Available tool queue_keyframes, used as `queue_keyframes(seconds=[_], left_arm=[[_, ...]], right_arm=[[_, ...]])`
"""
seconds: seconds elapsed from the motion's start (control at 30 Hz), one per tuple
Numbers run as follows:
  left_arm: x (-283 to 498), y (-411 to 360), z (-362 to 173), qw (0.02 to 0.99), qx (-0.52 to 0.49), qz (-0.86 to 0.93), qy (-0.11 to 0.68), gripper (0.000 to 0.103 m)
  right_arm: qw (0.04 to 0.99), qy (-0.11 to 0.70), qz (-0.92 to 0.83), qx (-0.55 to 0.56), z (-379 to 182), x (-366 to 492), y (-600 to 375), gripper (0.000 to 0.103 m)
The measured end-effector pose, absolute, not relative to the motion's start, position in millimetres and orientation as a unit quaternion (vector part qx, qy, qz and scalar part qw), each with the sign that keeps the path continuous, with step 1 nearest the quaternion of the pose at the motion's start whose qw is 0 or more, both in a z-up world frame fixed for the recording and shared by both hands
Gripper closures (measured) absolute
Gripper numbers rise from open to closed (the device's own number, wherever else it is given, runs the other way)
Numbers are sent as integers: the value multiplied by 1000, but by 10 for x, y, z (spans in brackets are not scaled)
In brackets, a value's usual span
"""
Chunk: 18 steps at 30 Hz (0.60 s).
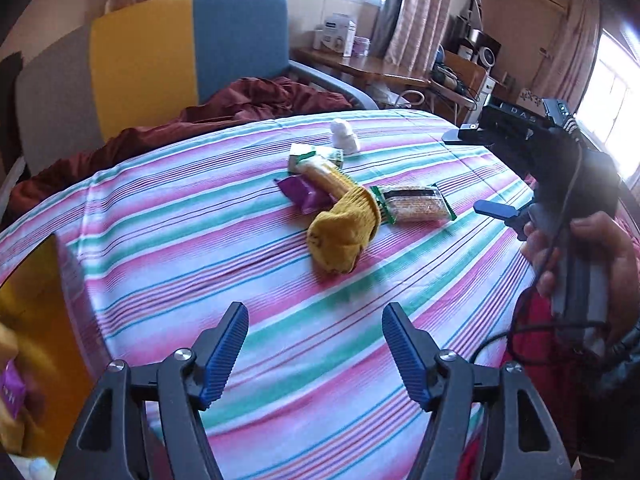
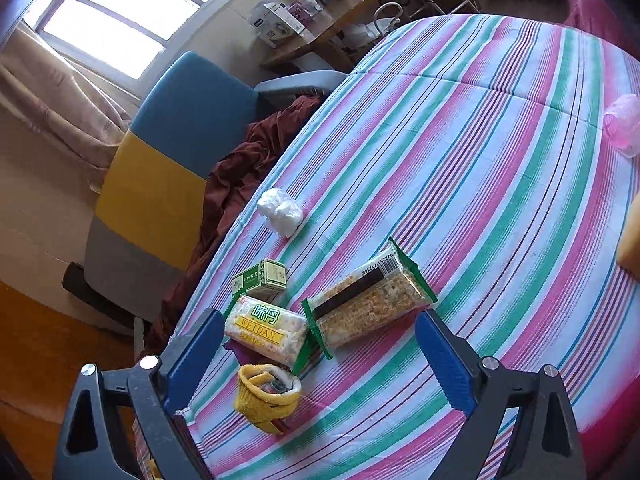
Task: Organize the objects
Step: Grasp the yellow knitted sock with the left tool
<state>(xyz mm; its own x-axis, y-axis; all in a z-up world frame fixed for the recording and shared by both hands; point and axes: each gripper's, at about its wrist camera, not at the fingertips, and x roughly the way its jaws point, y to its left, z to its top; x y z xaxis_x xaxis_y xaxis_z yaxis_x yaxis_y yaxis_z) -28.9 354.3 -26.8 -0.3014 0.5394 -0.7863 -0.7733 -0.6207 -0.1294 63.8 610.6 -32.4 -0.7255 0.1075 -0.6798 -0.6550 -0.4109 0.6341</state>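
Note:
On the striped bedspread lies a yellow sock, also in the right wrist view. Beside it are a green-edged cracker pack, a purple packet, a WEIDAN biscuit pack, a small green box and a white wad. My left gripper is open and empty, short of the sock. My right gripper is open and empty, its jaws either side of the sock and packs; it also shows in the left wrist view.
A yellow and blue chair with a dark red cloth stands beyond the bed. A cluttered wooden desk is behind. A pink plastic object lies at the bed's right. An orange container is at the left edge.

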Motion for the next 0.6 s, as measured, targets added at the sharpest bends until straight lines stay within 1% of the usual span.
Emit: queue_keyframes(seconds=[0.07,0.17,0.43,0.5,0.6], left_arm=[[-328,3683,-313,421,-424,789,147,28],[-390,3866,-397,436,-426,778,154,21],[-549,4284,-587,443,-422,772,174,18],[-602,4386,-636,443,-423,770,180,15],[-714,4521,-745,430,-427,775,180,15]], right_arm=[[230,492,790,-286,-340,612,6095,5],[220,493,790,-289,-349,588,6085,4],[199,511,784,-292,-400,560,6092,2],[194,512,783,-295,-410,545,6088,2],[189,512,783,-299,-420,522,6079,2]])
